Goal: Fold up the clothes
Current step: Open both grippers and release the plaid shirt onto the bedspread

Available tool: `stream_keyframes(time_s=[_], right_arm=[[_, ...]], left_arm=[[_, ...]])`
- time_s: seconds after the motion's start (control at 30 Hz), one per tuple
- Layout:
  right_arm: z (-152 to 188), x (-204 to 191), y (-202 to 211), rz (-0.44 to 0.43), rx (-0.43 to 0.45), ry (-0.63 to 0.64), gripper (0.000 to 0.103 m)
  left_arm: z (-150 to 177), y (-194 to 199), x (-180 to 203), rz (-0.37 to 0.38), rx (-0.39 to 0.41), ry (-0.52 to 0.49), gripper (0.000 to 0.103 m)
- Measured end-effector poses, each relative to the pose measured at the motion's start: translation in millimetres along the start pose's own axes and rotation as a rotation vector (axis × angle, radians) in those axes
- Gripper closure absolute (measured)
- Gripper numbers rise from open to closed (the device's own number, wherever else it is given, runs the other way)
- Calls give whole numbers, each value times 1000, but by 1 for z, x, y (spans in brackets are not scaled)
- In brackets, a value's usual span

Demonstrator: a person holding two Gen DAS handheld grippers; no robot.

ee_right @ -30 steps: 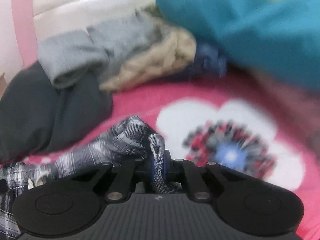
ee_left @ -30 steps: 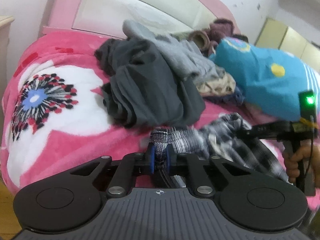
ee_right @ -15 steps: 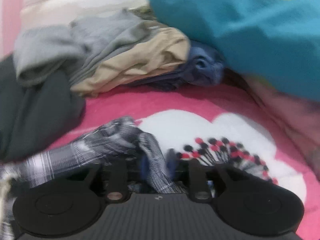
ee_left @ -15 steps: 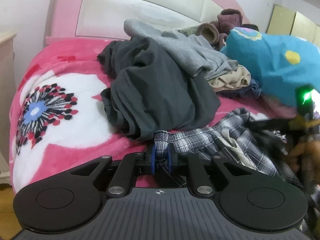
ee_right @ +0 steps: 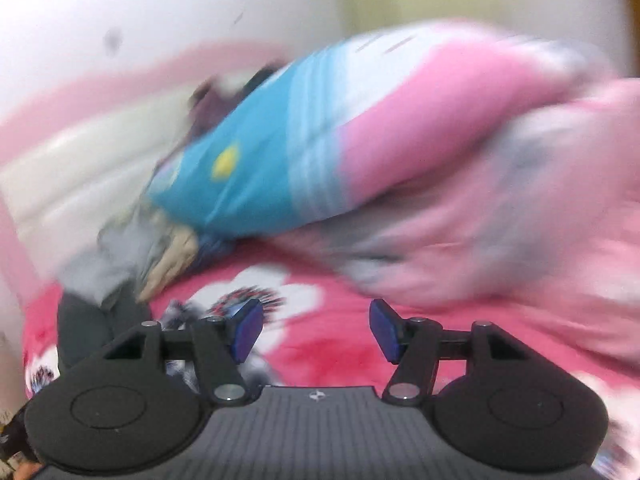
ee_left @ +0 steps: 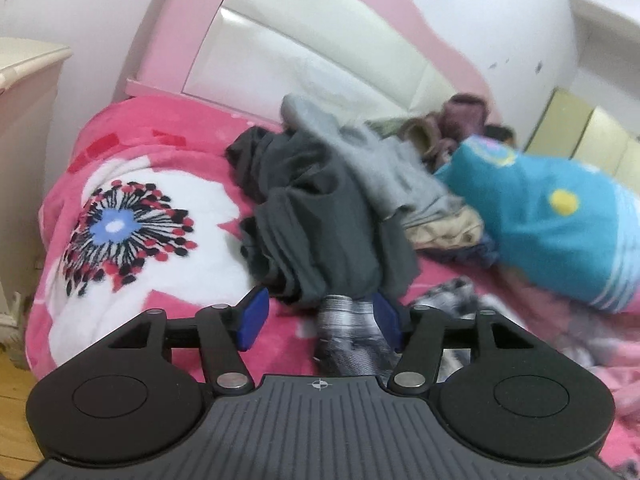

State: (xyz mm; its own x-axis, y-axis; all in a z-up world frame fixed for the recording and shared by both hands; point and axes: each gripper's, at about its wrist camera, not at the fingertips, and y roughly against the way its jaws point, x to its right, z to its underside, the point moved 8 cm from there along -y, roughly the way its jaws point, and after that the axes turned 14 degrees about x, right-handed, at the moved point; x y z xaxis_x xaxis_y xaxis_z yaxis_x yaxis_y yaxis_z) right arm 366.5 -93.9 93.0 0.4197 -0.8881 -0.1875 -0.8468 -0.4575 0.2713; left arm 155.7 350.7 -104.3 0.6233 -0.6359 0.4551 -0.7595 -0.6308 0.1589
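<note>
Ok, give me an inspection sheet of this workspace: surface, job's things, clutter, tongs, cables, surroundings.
Surface: pink fleece blanket with white flowers on a bed.
Job's things: black-and-white plaid garment lying between the left tongs' pads, not clamped.
Clutter: dark grey crumpled garment, light grey garment, teal cushion with yellow dot.
Tongs: left tongs opening; right tongs opening, nothing between them.
Cables: nothing seen.
Surroundings: pink-and-cream headboard, white wall.

Pink floral blanket (ee_left: 168, 264), teal pillow (ee_left: 560, 232)

left gripper (ee_left: 318, 316) opening | plaid garment (ee_left: 352, 340) between fingers (ee_left: 252, 317)
</note>
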Motion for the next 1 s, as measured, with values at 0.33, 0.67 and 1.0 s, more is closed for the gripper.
stream_keyframes(time_s=[0.33,0.67,1.0], right_arm=[[-48,141,317,389,354,-43,41],[63,167,202,213,73,-203,43],[156,165,-15,82,-257,-118,43]], left_arm=[[-85,76,156,513,5,-9,45],[74,34,238,601,-262,-193,47],[134,1,239,533,-269,-306,47]])
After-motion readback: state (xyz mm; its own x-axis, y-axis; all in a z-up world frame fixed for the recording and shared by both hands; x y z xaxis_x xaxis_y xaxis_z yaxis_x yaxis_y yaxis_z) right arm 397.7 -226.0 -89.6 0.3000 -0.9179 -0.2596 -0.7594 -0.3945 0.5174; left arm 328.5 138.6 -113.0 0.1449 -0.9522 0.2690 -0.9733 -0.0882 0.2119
